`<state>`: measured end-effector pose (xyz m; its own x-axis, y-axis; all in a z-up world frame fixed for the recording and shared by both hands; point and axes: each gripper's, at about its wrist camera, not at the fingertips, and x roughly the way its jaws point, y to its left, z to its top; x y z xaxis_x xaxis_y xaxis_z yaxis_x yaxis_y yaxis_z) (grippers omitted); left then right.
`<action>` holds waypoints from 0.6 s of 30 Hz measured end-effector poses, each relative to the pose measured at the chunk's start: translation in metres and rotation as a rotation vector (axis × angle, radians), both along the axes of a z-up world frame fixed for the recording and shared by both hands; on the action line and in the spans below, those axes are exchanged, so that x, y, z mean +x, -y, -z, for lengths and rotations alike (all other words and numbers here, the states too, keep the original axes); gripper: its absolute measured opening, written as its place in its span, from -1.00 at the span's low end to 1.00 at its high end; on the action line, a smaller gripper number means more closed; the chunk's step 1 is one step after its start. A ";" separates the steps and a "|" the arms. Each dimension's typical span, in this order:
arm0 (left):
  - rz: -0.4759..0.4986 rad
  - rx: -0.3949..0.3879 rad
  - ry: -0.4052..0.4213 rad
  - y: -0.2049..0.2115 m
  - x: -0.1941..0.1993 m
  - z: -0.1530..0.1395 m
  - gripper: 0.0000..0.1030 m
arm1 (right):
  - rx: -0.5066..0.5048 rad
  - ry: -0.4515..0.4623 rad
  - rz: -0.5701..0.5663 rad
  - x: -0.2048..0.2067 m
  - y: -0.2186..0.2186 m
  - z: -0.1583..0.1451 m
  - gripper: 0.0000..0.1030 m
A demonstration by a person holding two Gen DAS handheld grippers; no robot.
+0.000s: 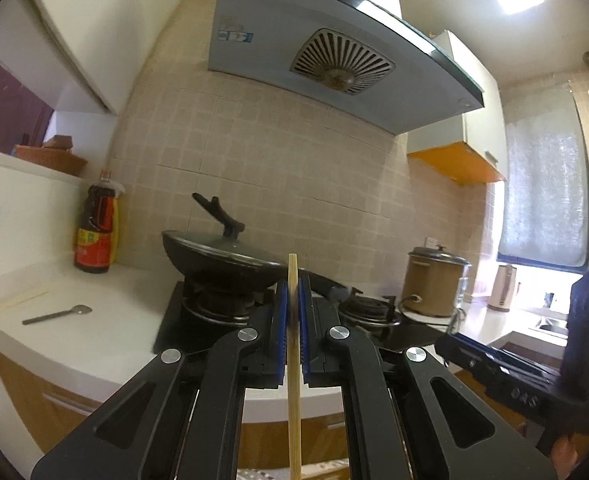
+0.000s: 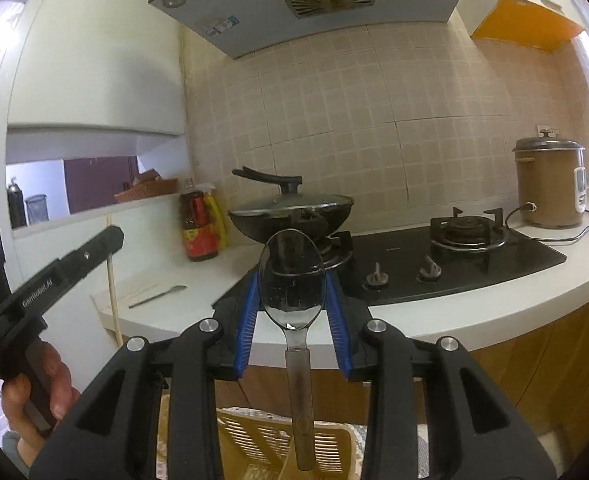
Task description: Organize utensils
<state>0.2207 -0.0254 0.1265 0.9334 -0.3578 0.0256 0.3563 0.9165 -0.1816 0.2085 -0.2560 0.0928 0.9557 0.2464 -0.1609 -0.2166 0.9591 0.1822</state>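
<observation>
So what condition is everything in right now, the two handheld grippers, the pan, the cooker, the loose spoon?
Left gripper: shut on thin wooden chopstick, upright.
Right gripper: shut on large metal spoon, bowl forward.
Black wok: lidded, on burner.
Brown rice cooker: lidded, cord attached.
Small metal spoon: lying on white counter.

left gripper (image 1: pixel 293 312): black body, blue ribbed pads, silver round bolts
right gripper (image 2: pixel 292 300): black, blue ribbed pads
chopstick (image 1: pixel 293 360): pale bamboo yellow
large spoon (image 2: pixel 292 280): shiny steel, dark reflections in bowl
small spoon (image 1: pixel 58 315): dull silver-grey
counter (image 1: pixel 94 344): white top, orange-brown wood fronts below
wall tiles (image 1: pixel 254 152): beige squares, lighter grout grid
wok (image 1: pixel 218 260): black, black handle on lid
sauce bottle (image 1: pixel 94 232): dark brown, red and yellow label
hob (image 2: pixel 454 264): glossy black, grey knobs
rice cooker (image 2: pixel 548 184): tan body, dark lid
range hood (image 1: pixel 314 60): pale blue-grey, slatted vent
basket (image 2: pixel 286 444): tan, slotted pattern
</observation>
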 end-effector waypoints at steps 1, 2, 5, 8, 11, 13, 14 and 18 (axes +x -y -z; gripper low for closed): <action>0.001 -0.006 0.000 0.000 0.002 0.005 -0.93 | -0.017 0.002 0.004 -0.001 -0.003 0.005 -0.41; 0.001 -0.013 -0.005 -0.002 0.004 0.009 -0.93 | -0.032 0.005 0.009 -0.002 -0.006 0.010 -0.41; -0.029 -0.012 -0.008 -0.002 0.004 0.021 -0.93 | -0.051 0.003 0.014 -0.005 -0.011 0.020 -0.41; -0.054 -0.003 -0.038 -0.004 0.004 0.031 -0.93 | -0.057 -0.010 0.011 -0.010 -0.013 0.025 -0.41; -0.063 0.009 -0.060 -0.007 -0.004 0.037 -0.93 | -0.052 -0.020 0.010 -0.020 -0.011 0.028 -0.40; -0.071 0.024 -0.070 -0.009 -0.015 0.038 -0.68 | -0.044 -0.036 -0.005 -0.026 -0.009 0.027 -0.32; -0.067 0.024 -0.074 -0.011 -0.021 0.037 -0.39 | -0.035 -0.040 -0.010 -0.031 -0.007 0.026 -0.24; -0.053 0.011 -0.062 -0.025 -0.056 0.024 -0.15 | -0.023 -0.021 -0.016 -0.062 0.001 0.014 0.32</action>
